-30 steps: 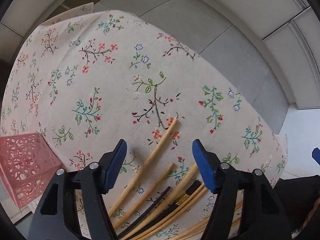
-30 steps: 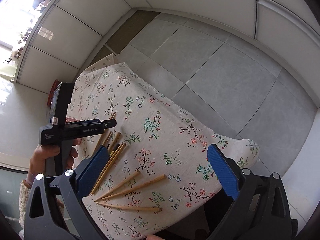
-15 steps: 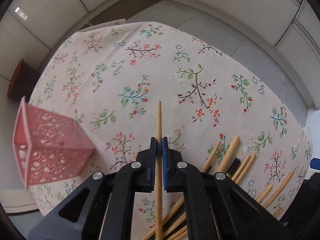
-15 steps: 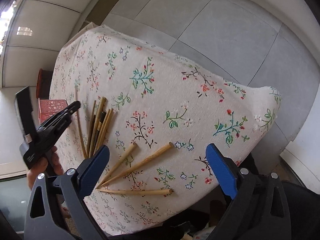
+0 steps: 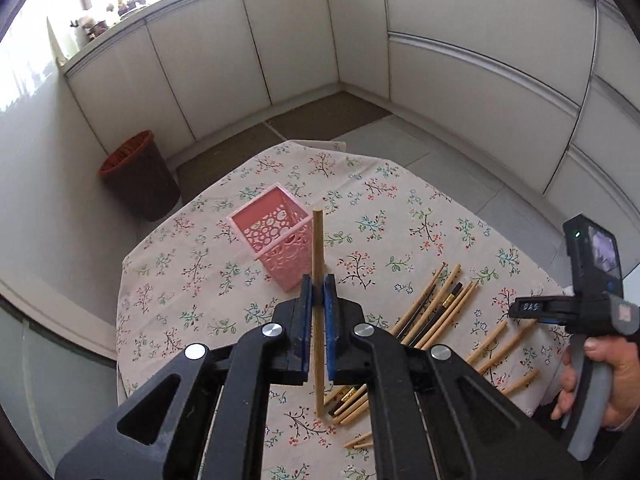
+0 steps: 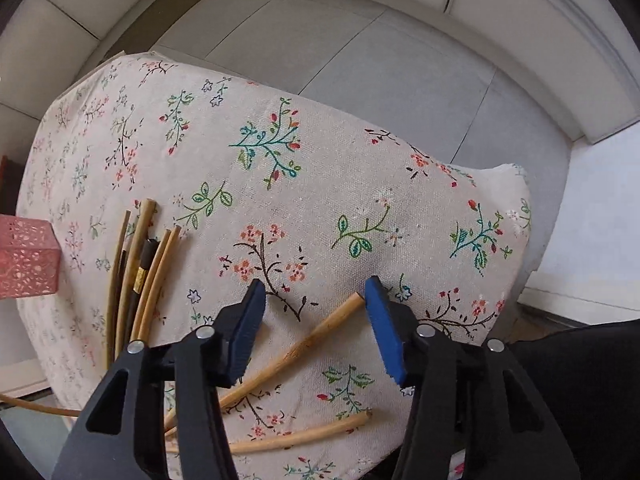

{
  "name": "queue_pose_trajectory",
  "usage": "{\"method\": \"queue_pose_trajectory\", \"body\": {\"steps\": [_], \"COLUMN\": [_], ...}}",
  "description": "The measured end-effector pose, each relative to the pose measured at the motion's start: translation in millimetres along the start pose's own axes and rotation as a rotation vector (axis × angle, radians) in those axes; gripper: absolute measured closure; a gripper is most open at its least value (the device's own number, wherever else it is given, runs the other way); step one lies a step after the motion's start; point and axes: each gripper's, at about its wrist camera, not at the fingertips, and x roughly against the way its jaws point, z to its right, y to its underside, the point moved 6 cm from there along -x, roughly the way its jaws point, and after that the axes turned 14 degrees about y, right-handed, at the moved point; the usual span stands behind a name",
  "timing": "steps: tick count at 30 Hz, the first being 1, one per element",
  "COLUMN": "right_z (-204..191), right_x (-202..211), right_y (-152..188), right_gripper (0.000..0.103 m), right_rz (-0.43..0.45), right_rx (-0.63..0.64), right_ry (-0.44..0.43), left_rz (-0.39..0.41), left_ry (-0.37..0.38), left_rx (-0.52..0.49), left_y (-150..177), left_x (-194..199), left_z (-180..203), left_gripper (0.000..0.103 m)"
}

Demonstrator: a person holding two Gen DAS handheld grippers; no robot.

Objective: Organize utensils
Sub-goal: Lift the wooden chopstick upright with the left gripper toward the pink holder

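My left gripper [image 5: 319, 285] is shut on a wooden chopstick [image 5: 319, 248] and holds it upright above the table, just right of the pink perforated holder [image 5: 272, 246]. A pile of wooden and black chopsticks [image 5: 436, 312] lies on the floral cloth to the right. My right gripper [image 6: 316, 300] is open, low over a wooden chopstick [image 6: 304, 350] that lies between its fingers. Another wooden chopstick [image 6: 296, 436] lies nearer. The chopstick pile [image 6: 140, 276] and the holder [image 6: 26, 258] show at the left of the right wrist view.
The floral tablecloth [image 5: 380, 216] covers a small table with edges close on all sides. A dark bin with a red rim [image 5: 138, 176] stands on the floor beyond the table. White cabinets line the walls.
My left gripper closed on a chopstick from the pile, lifted it and swung up toward the pink holder. My right gripper dropped lower over the loose chopsticks at the table's near edge.
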Motion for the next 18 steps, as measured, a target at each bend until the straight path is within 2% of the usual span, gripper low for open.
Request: {"method": "queue_pose_trajectory", "body": {"steps": [1, 2, 3, 5, 8, 10, 13, 18], "right_z": [-6, -8, -12, -19, -21, -22, -24, -27], "right_x": [1, 2, 3, 6, 8, 17, 50, 127], "right_y": [2, 3, 4, 4, 4, 3, 8, 17], "right_gripper": [0.076, 0.079, 0.088, 0.091, 0.093, 0.094, 0.094, 0.094], "right_rz": [0.030, 0.063, 0.094, 0.135, 0.121, 0.142, 0.226, 0.386], "right_rx": [0.017, 0.032, 0.046, 0.073, 0.071, 0.081, 0.135, 0.232], "right_ry": [0.011, 0.035, 0.036, 0.001, -0.108, -0.144, -0.203, -0.319], "left_rz": [0.023, 0.042, 0.062, 0.089, 0.113, 0.120, 0.130, 0.148], "left_ry": [-0.002, 0.000, 0.009, 0.024, 0.031, 0.027, 0.023, 0.024], "left_rx": [0.024, 0.048, 0.071, 0.111, 0.143, 0.152, 0.172, 0.177], "left_y": [1, 1, 1, 2, 7, 10, 11, 6], "left_x": [7, 12, 18, 25, 37, 43, 48, 55], "left_z": [-4, -7, -10, -17, -22, -23, -23, -17], "left_gripper": [0.098, 0.098, 0.098, 0.098, 0.098, 0.098, 0.098, 0.098]}}
